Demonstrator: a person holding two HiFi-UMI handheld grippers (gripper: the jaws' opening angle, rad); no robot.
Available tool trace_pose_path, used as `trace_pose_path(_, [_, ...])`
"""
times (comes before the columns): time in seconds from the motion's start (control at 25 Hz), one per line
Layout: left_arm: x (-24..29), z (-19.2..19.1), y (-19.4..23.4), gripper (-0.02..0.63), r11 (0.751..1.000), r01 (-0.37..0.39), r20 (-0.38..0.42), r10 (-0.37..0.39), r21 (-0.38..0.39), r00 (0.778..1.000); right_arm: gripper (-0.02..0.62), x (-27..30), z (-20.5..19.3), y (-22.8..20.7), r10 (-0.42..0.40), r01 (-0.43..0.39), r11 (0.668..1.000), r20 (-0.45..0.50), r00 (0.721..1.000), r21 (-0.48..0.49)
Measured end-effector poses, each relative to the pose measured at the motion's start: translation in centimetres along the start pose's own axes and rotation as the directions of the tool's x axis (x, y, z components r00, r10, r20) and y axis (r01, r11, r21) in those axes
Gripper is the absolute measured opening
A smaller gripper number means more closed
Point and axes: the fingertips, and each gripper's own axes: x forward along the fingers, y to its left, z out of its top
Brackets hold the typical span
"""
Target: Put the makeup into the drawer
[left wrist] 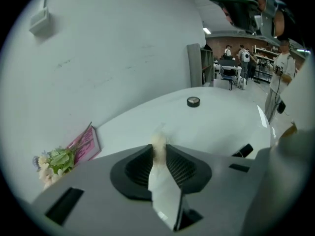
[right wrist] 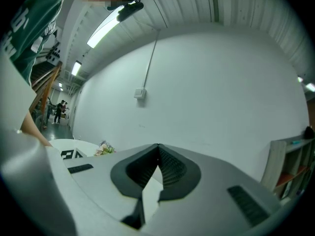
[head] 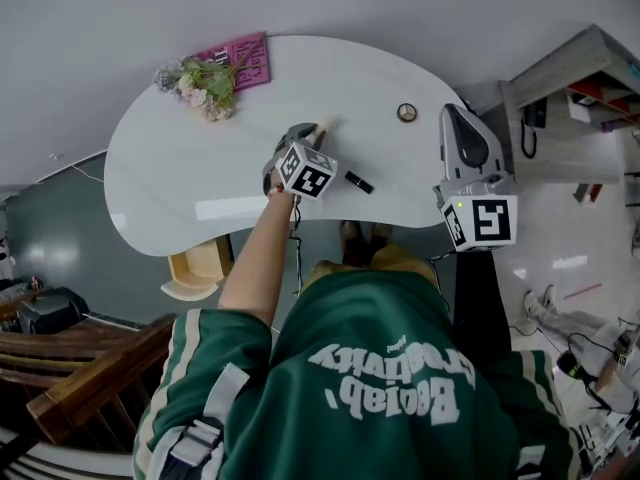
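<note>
On the white table [head: 180, 183], my left gripper [head: 314, 132] points down with its jaws closed on a pale cream makeup stick [left wrist: 158, 145], whose tip [head: 327, 126] pokes out past them. A black lipstick [head: 359, 182] lies just to its right on the tabletop, and shows again [left wrist: 242, 151] in the left gripper view. A small round compact [head: 406, 112] rests further back, also seen from the left gripper [left wrist: 193, 101]. My right gripper [head: 458, 126] hovers off the table's right end, shut and holding nothing [right wrist: 158, 146].
An open wooden drawer [head: 198, 268] sticks out below the table's front edge at the left. A bunch of flowers [head: 203, 86] and a pink booklet [head: 246, 61] lie at the back left. A shelf unit [head: 575, 83] stands to the right.
</note>
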Motion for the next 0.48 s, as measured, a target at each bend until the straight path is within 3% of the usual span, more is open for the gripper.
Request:
trace_pose_path(0.12, [-2.6,3.8,1.8,0.095,0.996,-0.047,0.122,0.056,-0.077,0.991,0.009,0.5,0.5,-0.1,0.005,-0.005,1.000,0.014,1.000,-0.002])
trace_pose_path(0.24, [-5.7,8.4,3.8,0.095,0.986,-0.073,0.257,0.110,-0.151,0.960,0.009,1.0,1.2,-0.5,0.005,-0.005,1.000,0.034,0.999,0.000])
trace_pose_path(0.36, [-9.6,13.1,5.0,0.095,0.977,-0.078,0.387,0.151,-0.197,0.910,0.009,1.1,2.0,-1.0,-0.004,0.003,1.000,0.057,0.998,0.001])
trace_pose_path(0.48, [-13.5,17.5,5.1,0.095,0.972,-0.054,0.510,0.166,-0.228,0.844,0.009,0.9,2.9,-1.5,-0.018,0.018,1.000,0.078,0.997,-0.004])
